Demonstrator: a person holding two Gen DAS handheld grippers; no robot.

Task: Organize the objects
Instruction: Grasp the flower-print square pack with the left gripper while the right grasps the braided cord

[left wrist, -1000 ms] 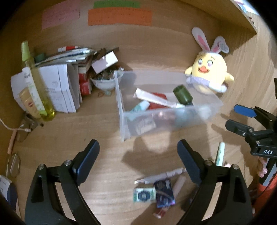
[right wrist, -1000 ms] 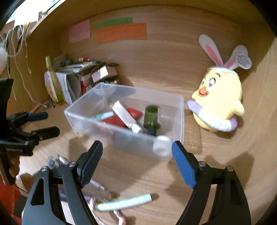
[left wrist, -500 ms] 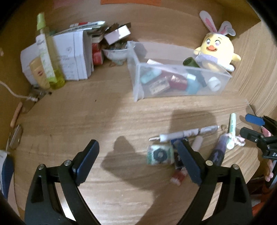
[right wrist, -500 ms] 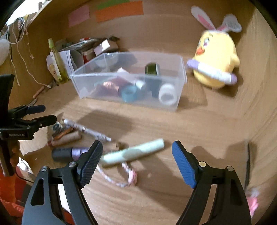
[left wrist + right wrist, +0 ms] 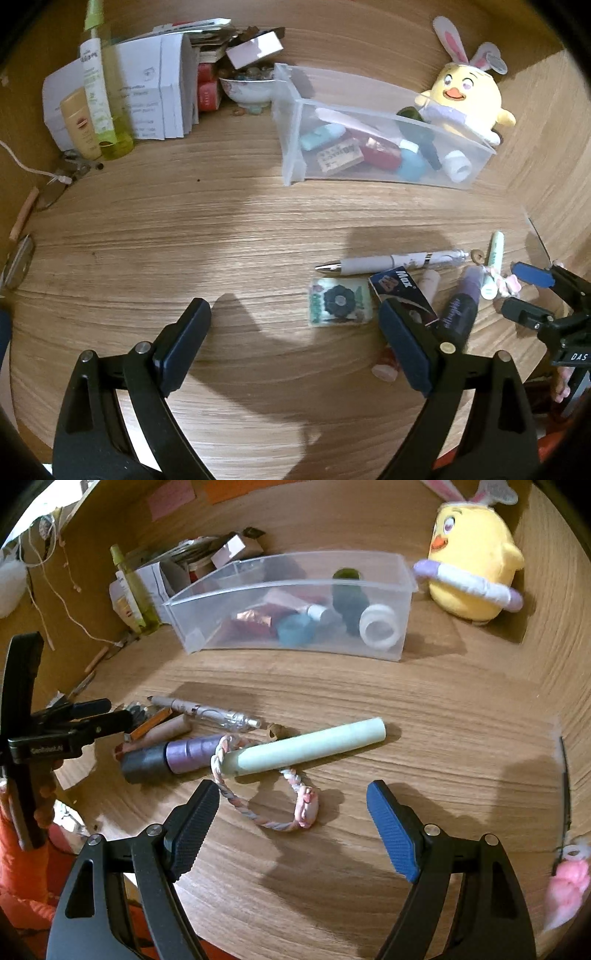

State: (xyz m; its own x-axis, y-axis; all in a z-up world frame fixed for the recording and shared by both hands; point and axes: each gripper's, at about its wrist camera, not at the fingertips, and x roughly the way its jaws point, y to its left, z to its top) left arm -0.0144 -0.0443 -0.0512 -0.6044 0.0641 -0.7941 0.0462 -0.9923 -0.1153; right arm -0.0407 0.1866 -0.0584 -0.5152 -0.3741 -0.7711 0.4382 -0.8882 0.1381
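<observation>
A clear plastic bin [image 5: 295,122] [image 5: 400,602] at the back of the wooden desk holds several small items. Loose things lie in front of it: a white pen [image 5: 388,262] [image 5: 207,712], a green patterned packet [image 5: 338,301], a dark Max box [image 5: 400,290], a purple tube [image 5: 460,306] [image 5: 173,757], a pale green tube [image 5: 306,747] [image 5: 495,264] and a pink braided bracelet [image 5: 266,812]. My left gripper [image 5: 295,332] is open and empty above the desk, left of the packet. My right gripper [image 5: 293,818] is open and empty, hovering over the bracelet.
A yellow bunny-eared plush [image 5: 467,96] [image 5: 476,550] sits behind the bin's right end. White boxes [image 5: 147,96], a yellow-green bottle [image 5: 107,92] and a bowl [image 5: 247,88] crowd the back left. A wooden side wall [image 5: 554,147] rises on the right. A pink fluffy item [image 5: 569,882] lies at the far right.
Both grippers have pulled back and down from the bin toward the loose items near the desk's front. Both stay open and empty.
</observation>
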